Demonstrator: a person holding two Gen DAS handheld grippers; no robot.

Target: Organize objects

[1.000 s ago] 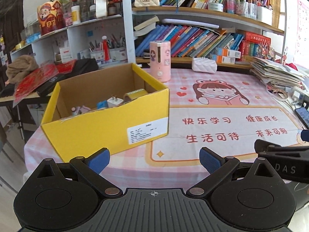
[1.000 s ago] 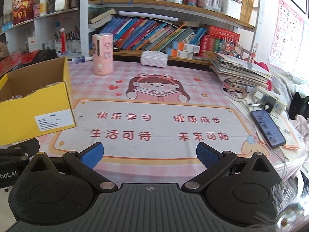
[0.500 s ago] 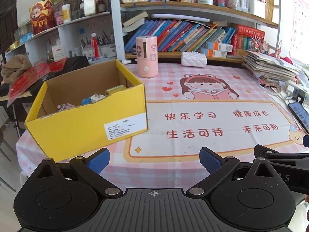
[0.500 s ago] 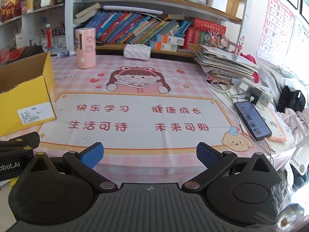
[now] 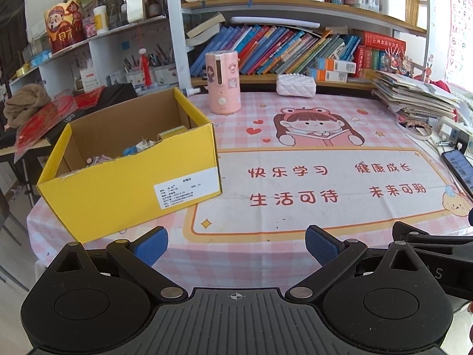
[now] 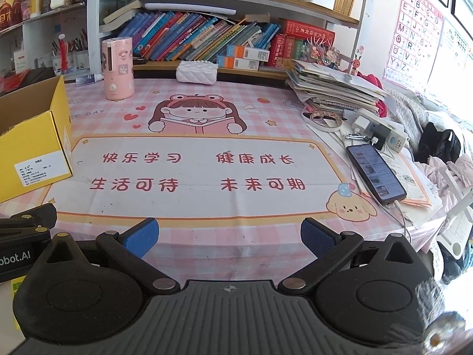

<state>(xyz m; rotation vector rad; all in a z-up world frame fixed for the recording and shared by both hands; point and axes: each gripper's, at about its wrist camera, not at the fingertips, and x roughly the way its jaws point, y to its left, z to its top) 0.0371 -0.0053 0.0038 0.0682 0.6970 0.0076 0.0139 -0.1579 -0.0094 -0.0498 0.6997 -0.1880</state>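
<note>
At the table's left edge the yellow box (image 5: 130, 177) holds small items, ahead-left of your left gripper (image 5: 235, 244), the nearer one. Both it and your right gripper (image 6: 229, 236) are spread wide, holding nothing.

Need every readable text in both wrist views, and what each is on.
"快乐学习 健康成长 生活可待 未来可期": pink table mat.
"bot.AI": left gripper body, partly cut off, in the right wrist view.
Alphabet letters: wall poster.
Label on yellow box: too small.
Book spines: blurred.
</note>
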